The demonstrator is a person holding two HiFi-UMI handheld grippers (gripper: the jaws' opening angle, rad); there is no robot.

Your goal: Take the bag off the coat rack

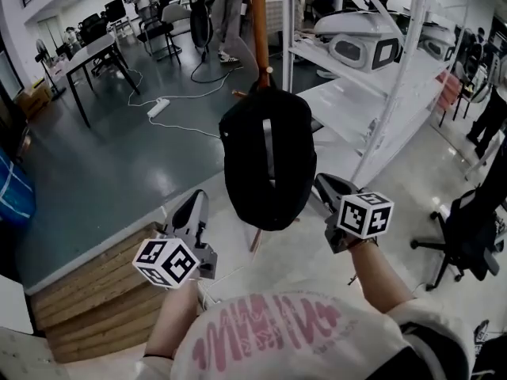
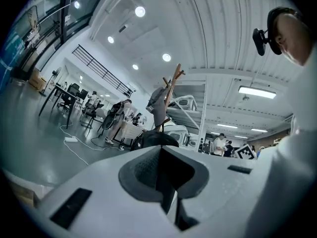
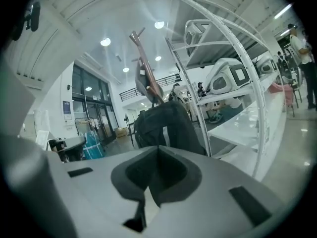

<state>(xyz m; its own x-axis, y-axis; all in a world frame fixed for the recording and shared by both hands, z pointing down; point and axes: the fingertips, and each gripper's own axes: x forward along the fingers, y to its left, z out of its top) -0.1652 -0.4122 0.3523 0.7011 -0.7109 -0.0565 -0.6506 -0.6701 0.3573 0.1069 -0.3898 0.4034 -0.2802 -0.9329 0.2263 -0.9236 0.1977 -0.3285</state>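
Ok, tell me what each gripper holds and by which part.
Nothing. The left gripper and right gripper are shut and empty; the bag hangs on the coat rack.

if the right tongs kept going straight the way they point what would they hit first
Probably the black bag hanging on the coat rack: it sits dead ahead of the shut right tongs, nothing between. Depth is hard to judge.

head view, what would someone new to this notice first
A black rounded fabric bag hangs from a brown wooden coat rack pole at the middle of the head view. The left claw and right claw flank its lower half, both shut and empty. A white metal shelving frame stands just right of it.
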